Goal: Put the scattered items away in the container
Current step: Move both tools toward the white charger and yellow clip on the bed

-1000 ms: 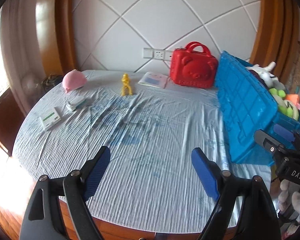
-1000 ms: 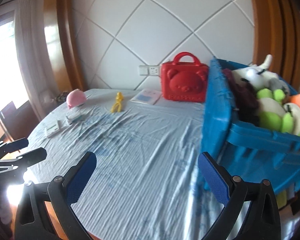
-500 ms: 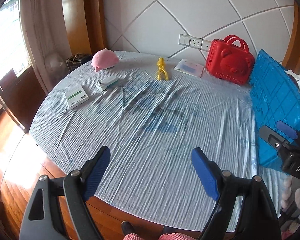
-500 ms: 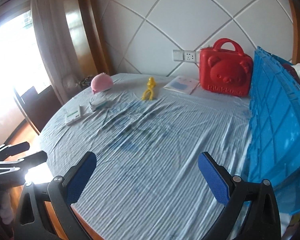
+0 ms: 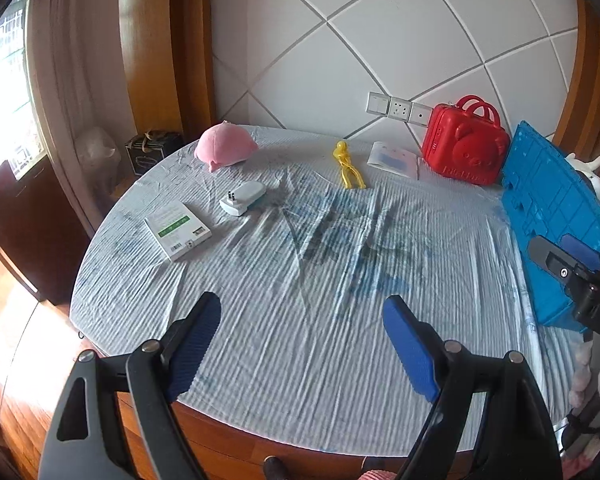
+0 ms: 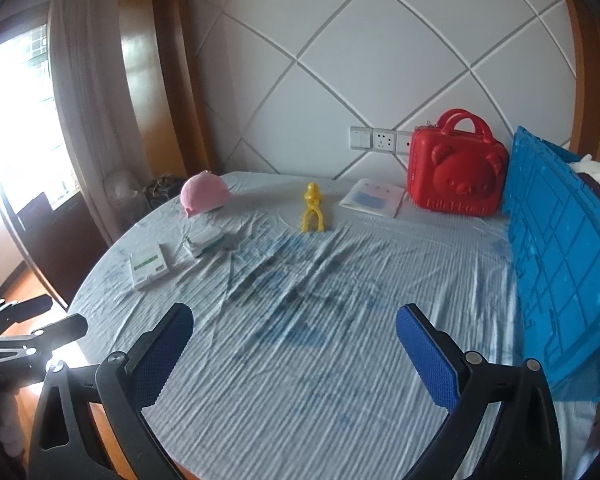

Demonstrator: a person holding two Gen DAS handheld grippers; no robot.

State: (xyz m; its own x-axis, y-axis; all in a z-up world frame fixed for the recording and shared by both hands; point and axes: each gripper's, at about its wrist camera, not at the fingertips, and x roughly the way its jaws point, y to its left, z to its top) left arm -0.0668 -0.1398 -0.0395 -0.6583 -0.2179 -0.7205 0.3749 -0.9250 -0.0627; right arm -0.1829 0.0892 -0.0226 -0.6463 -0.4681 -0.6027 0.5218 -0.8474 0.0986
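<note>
A blue crate (image 5: 552,216) (image 6: 568,256) stands at the table's right with plush toys inside. On the striped cloth lie a pink plush (image 5: 225,150) (image 6: 204,197), a white charger (image 5: 244,197) (image 6: 205,241), a white-green box (image 5: 177,230) (image 6: 149,265), a yellow figure (image 5: 347,166) (image 6: 313,209), a booklet (image 5: 394,159) (image 6: 374,198) and a red bear case (image 5: 465,150) (image 6: 456,174). My left gripper (image 5: 302,344) is open and empty over the near table edge. My right gripper (image 6: 294,354) is open and empty, left of the crate.
The round table (image 5: 236,436) has a wooden rim near me. A padded wall with sockets (image 5: 398,106) is behind it. A window and curtain are at the left (image 6: 28,120). The right gripper's body shows in the left wrist view (image 5: 576,276).
Both grippers have swung left, away from the crate, toward the scattered items. The crate's contents have slid out of view at the right. Both stay open.
</note>
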